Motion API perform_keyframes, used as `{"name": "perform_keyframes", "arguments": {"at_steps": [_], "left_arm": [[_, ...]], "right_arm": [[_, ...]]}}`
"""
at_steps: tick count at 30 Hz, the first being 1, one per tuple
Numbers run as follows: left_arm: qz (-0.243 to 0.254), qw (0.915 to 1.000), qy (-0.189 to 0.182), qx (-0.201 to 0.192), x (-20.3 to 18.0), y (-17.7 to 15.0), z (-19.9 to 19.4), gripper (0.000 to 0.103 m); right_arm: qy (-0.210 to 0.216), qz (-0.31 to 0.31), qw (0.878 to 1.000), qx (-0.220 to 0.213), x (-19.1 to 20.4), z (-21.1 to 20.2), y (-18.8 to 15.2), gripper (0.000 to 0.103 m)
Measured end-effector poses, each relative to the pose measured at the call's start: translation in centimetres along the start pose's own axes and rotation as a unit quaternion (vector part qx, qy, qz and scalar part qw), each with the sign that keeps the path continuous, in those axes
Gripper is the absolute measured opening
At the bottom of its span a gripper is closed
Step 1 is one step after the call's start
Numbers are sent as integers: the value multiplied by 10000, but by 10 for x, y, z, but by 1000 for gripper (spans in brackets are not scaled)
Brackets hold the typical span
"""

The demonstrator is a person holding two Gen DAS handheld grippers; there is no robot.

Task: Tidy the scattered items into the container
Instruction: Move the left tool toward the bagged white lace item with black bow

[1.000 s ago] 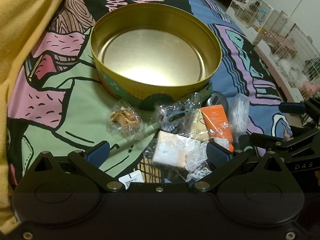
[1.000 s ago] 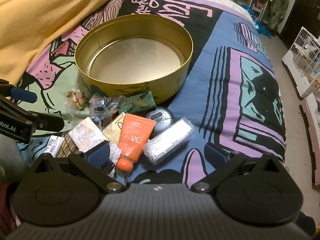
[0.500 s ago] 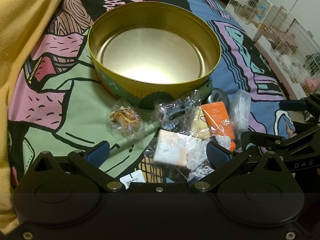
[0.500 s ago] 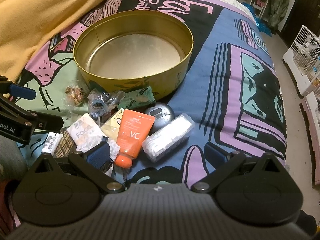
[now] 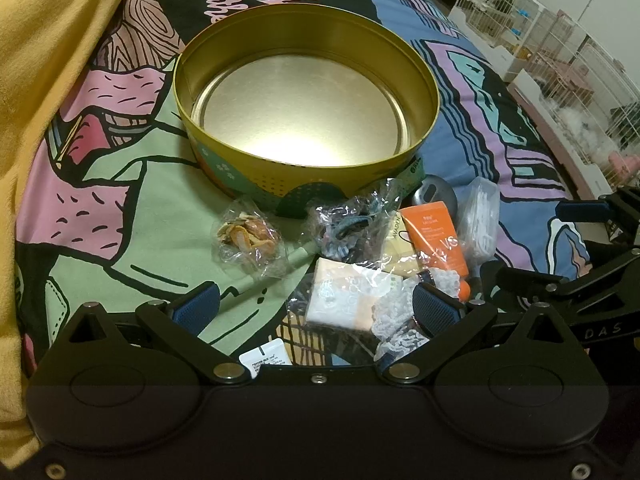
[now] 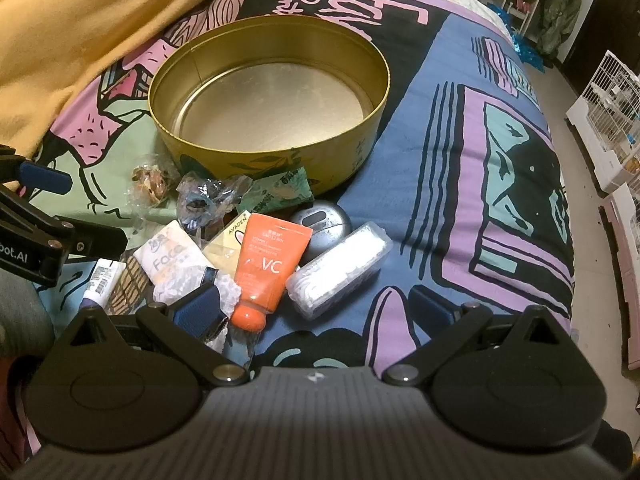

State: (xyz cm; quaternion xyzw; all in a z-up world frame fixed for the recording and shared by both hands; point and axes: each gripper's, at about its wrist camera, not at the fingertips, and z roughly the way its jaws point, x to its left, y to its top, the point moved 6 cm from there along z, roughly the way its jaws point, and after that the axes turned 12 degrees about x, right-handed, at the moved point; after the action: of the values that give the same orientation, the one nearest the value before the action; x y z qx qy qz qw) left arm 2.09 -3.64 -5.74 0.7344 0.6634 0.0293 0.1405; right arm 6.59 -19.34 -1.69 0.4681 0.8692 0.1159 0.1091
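Several wrapped items (image 5: 348,296) overlap | contents unclear | tin (image 5: 306,112) bare

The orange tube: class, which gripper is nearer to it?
Right. The right gripper is open with the orange tube's cap just beside its left finger. The left gripper is open over the tissue pack, left of the tube.
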Motion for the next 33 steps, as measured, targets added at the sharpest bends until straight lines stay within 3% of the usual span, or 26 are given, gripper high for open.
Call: {"name": "perform_keyframes", "arguments": {"at_steps": [13, 33], "left_arm": [[90, 9999, -27, 67, -4, -4, 2, 102], [258, 9992, -186, 249, -10, -9, 9, 102]], "right_arm": [[-286, -73, 9993, 218, -1, 8, -3, 103], [-359, 158, 9989, 268, -21, 11, 1, 103]]}}
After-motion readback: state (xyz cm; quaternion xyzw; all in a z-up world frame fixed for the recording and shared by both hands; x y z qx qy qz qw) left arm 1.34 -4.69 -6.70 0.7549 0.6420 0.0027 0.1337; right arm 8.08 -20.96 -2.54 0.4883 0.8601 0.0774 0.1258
